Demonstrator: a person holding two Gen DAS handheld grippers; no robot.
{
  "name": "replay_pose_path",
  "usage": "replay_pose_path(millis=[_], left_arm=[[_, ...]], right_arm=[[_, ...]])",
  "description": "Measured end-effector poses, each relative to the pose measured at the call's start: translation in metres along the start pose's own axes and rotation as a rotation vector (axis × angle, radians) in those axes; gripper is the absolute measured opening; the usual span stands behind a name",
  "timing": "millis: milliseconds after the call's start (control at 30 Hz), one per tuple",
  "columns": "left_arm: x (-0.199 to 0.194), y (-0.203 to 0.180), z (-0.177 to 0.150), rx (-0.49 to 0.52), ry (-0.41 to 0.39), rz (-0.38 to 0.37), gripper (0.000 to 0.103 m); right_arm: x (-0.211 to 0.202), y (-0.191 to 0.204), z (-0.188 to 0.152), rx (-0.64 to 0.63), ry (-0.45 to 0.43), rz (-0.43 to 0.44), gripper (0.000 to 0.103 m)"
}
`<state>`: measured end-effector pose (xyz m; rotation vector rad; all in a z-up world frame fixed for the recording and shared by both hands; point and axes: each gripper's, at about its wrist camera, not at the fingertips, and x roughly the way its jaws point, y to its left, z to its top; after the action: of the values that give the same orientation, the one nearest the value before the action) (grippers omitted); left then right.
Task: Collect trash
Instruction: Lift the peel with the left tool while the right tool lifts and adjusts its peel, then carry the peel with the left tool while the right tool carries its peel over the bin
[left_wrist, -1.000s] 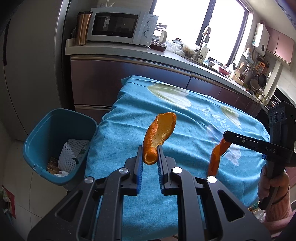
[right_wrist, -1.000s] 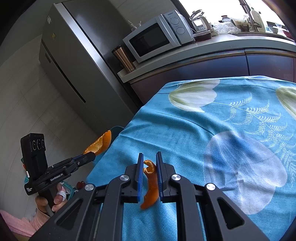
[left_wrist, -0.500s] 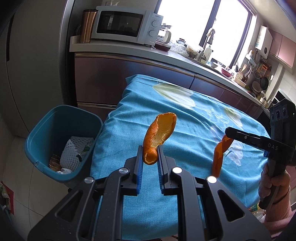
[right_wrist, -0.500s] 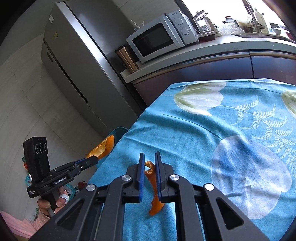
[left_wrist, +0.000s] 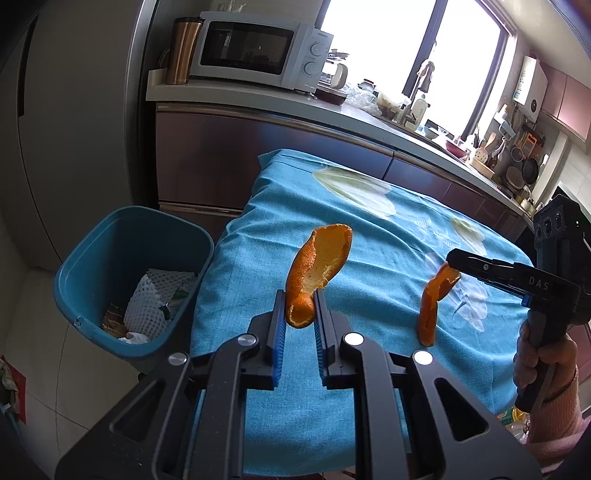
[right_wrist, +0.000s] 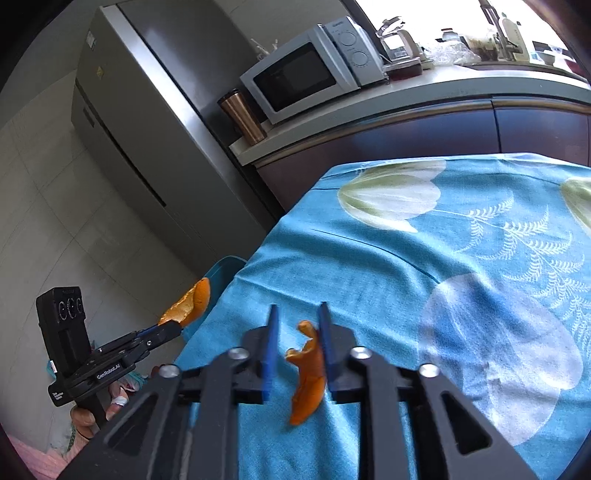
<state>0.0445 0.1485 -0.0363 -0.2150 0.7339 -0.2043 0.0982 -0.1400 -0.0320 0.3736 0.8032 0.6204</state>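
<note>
A large curled orange peel (left_wrist: 321, 266) stands up from my left gripper (left_wrist: 299, 299), which is shut on its lower end, at the table's left edge beside the teal bin (left_wrist: 136, 210). My right gripper (right_wrist: 297, 314) hovers over the blue tablecloth (right_wrist: 406, 258) and its jaws are opening. A narrow strip of orange peel (right_wrist: 308, 373) hangs loose between them, against the right finger and clear of the left pad. The left wrist view shows that strip (left_wrist: 432, 302) dangling at the right gripper's tip (left_wrist: 452, 260). The right wrist view shows the left gripper (right_wrist: 173, 328) with its peel (right_wrist: 190, 304).
The bin stands on the floor left of the table and holds white foam netting (left_wrist: 155, 295) and wrappers. A counter with a microwave (left_wrist: 255, 51) and a metal tumbler (left_wrist: 183, 50) runs behind the table, a refrigerator (right_wrist: 147, 129) to the left. A hand (left_wrist: 543, 354) holds the right gripper.
My right gripper's jaws have spread apart, and the narrow peel strip is no longer pinched between them. The left gripper keeps its hold on the large peel.
</note>
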Motion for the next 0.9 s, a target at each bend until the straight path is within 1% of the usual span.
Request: replay_pose_path(millis=[100, 167, 367, 500, 567, 633, 667, 700, 733, 900], left_arm=[[0.0, 0.0, 0.0, -0.001, 0.001, -0.003, 0.015], [0.0, 0.0, -0.001, -0.002, 0.001, -0.002, 0.015], [0.002, 0.0, -0.003, 0.0, 0.006, -0.01, 0.015], [0.007, -0.002, -0.005, 0.003, 0.016, -0.017, 0.015], [0.009, -0.003, -0.006, 0.004, 0.019, -0.02, 0.015], [0.01, -0.004, -0.006, 0.005, 0.023, -0.02, 0.015], [0.011, -0.003, -0.006, 0.004, 0.025, -0.019, 0.015], [0.011, -0.003, -0.007, 0.002, 0.026, -0.018, 0.015], [0.012, -0.002, -0.006, 0.0, 0.028, -0.018, 0.015], [0.01, -0.002, -0.006, 0.0, 0.024, -0.015, 0.015]], right_arm=[[0.0, -0.008, -0.004, 0.014, 0.0, -0.023, 0.036], [-0.001, -0.015, -0.007, 0.031, 0.009, -0.025, 0.039], [-0.004, -0.027, -0.019, 0.059, 0.031, -0.091, 0.04], [0.001, -0.036, -0.026, 0.099, 0.06, -0.098, 0.043], [0.007, -0.038, -0.028, 0.116, 0.075, -0.085, 0.043], [0.013, -0.036, -0.029, 0.107, 0.083, -0.087, 0.043], [0.016, -0.034, -0.029, 0.102, 0.084, -0.087, 0.037], [0.019, -0.033, -0.028, 0.095, 0.085, -0.087, 0.024], [0.022, -0.032, -0.028, 0.09, 0.093, -0.087, 0.019], [0.023, -0.028, -0.027, 0.072, 0.077, -0.061, 0.011]])
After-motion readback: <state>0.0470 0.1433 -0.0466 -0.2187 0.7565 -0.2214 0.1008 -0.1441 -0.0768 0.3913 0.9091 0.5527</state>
